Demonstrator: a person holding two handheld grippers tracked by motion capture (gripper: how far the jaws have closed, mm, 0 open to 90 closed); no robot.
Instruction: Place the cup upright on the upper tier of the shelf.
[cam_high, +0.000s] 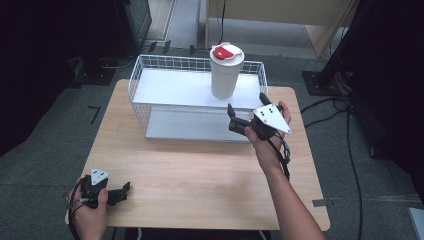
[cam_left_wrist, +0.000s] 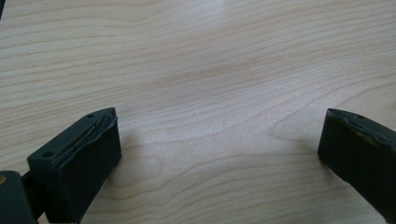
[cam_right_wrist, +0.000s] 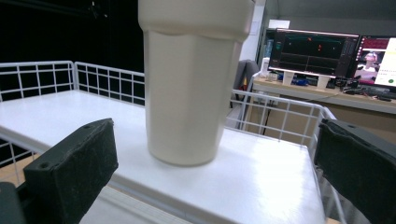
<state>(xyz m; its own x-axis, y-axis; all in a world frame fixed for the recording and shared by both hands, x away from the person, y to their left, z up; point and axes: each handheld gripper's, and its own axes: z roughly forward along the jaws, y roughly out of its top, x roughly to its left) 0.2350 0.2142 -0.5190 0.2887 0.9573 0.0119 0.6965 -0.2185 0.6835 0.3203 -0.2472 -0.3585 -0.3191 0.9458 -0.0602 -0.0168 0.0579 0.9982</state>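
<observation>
High view: left gripper (cam_high: 122, 192) rests at the near left corner of a wooden table (cam_high: 200, 180), jaws spread wide over bare wood, grasping nothing. Farther back, a white wire rack (cam_high: 150, 75) holds a cream cup (cam_high: 226, 75) with a red lid, upright on its top shelf. Right gripper (cam_high: 247, 107), jaws released, hovers just near of the cup.

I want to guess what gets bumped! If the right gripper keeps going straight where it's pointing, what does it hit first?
Probably the white cup. The right gripper has open jaws aimed at the cup's lower body on the rack's top shelf, and nothing else lies between.
</observation>
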